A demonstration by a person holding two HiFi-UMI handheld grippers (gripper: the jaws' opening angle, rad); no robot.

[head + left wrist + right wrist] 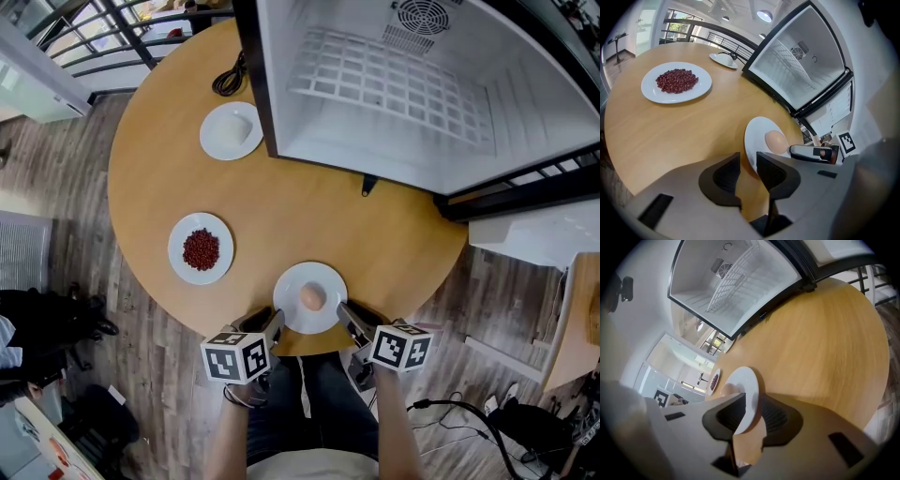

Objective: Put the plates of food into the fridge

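Two-handed pick-up forming on the white round plate [292, 279] that carries a brown egg [312, 297]

The right gripper [752, 414] has the plate's rim deep between its jaws, which look pinched on it. The left gripper [747, 169] has its jaws spread, with the opposite rim only just entering the gap and lying against one jaw. The plate rests on the round wooden table [281, 202], so this reads as the grasp step, with no plate yet in the open white fridge [525, 103] ahead of the jaws, whose wire shelf [366, 75] is bare. Next, the left jaws probably need to slide further onto the rim and close. Then both grippers should lift together and keep the plate level, since the egg could roll, and carry it forward onto that shelf
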